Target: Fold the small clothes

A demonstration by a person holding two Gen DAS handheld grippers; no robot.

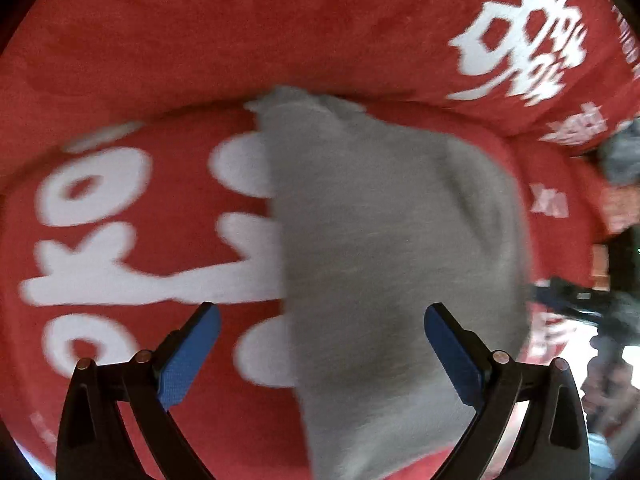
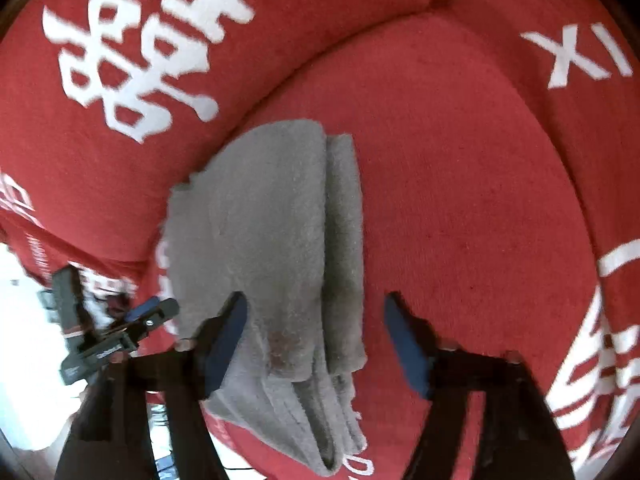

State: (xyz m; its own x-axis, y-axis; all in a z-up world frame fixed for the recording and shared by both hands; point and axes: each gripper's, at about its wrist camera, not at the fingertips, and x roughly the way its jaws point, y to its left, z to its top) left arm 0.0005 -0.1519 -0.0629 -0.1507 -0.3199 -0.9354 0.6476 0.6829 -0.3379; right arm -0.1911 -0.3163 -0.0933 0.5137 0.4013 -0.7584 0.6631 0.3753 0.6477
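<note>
A grey folded cloth (image 1: 380, 240) lies on a red seat cushion (image 1: 160, 128) printed with white characters. In the left wrist view my left gripper (image 1: 322, 312) hovers over the cloth's near part. It is open, and its blue pads (image 1: 192, 356) stand wide apart with the cloth's left edge running between them. In the right wrist view the cloth (image 2: 272, 240) shows stacked layers along its right side. My right gripper (image 2: 316, 304) is open above its near end, and its pads (image 2: 408, 344) do not press the fabric. The left gripper (image 2: 112, 300) shows at the left of that view.
A red back cushion (image 2: 132, 52) with large white characters rises behind the seat. Bare red seat (image 2: 460, 200) spreads to the right of the cloth. The seat's edge and a bright floor (image 2: 24, 320) lie at the lower left of the right wrist view.
</note>
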